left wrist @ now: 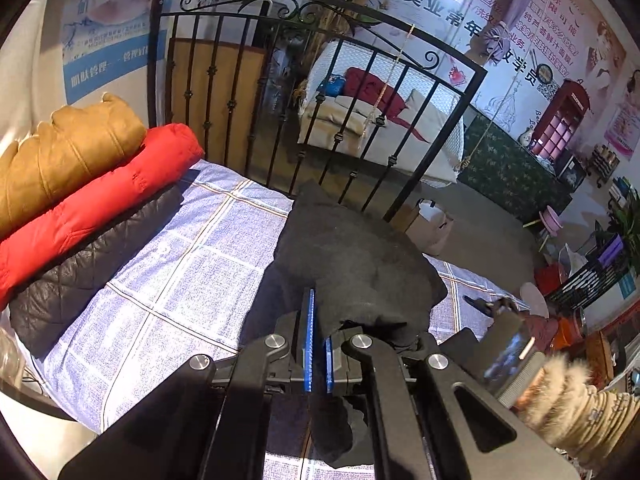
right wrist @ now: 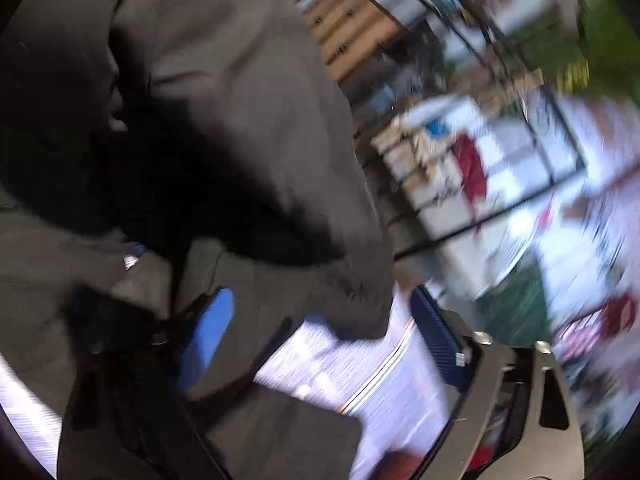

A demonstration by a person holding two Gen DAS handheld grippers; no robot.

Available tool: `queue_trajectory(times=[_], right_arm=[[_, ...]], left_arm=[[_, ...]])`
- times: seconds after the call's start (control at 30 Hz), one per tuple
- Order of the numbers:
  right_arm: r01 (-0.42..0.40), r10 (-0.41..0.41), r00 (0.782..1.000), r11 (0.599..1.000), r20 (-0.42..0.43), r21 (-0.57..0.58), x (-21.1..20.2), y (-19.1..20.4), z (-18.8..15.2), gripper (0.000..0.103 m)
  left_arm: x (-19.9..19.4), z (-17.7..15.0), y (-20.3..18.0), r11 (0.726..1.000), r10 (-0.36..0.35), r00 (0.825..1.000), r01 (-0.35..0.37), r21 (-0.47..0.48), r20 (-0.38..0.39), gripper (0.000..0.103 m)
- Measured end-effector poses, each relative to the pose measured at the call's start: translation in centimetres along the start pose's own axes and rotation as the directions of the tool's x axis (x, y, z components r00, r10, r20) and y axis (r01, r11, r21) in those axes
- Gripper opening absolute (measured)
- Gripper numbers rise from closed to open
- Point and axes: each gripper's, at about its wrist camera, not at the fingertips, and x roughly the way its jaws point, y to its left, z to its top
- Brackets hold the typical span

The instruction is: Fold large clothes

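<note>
Black wrought-iron footboard with scrollwork (left wrist: 304,92) at the end of a bed under a pale blue checked sheet (left wrist: 168,264). Beyond the bars, grey concrete floor (left wrist: 472,216), a white wicker hanging seat with cream cushions (left wrist: 404,120), a dark green floral cabinet (left wrist: 508,176). Poster-covered walls with Chinese lettering (left wrist: 452,8), a red phone-booth-shaped shelf (left wrist: 564,116), bright cool light.

Left wrist view: sharp and bright, cool daylight cast. The folded red padded jacket (left wrist: 100,204) throws a soft shadow onto the blue checked bedsheet (left wrist: 168,264). Strong fisheye bend on the black iron bed rail (left wrist: 320,92), with black vignette corners. Right wrist view: heavy motion smear, background streaked, the dark grey cloth garment (right wrist: 240,120) soft, its folds nearly black.
</note>
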Motion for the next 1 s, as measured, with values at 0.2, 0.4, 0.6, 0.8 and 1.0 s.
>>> queue_trajectory(times=[0.2,0.4,0.6,0.8,1.0], right_arm=[[0.009,-0.001,0.994,0.997,0.105,-0.080,3.4,-0.3,5.0,0.084],[-0.110,0.109,0.991,0.994,0.072,0.011,5.0,-3.6,7.2,0.012],[-0.231,0.211,0.973,0.894,0.094,0.385,3.4,-9.9,8.8,0.009],[-0.271,0.239,0.963,0.853,0.128,0.445,2.2,-12.0,11.0,0.009],[-0.302,0.272,0.953,0.841,0.132,0.449,2.1,-12.2,12.4,0.009]], left_arm=[[1.2,-1.2,0.6,0.998,0.053,0.998,-0.053,-0.019,-0.026,0.004],[4.9,-4.4,3.1,0.992,0.123,0.984,-0.120,0.026,-0.133,0.009],[6.1,-9.0,5.8,0.998,0.058,0.974,-0.053,0.028,-0.221,0.060],[5.1,-11.8,2.4,0.985,0.017,0.976,0.021,0.170,-0.216,0.081],[9.0,-14.3,-0.9,0.978,0.072,0.979,-0.032,0.205,-0.190,0.081]])
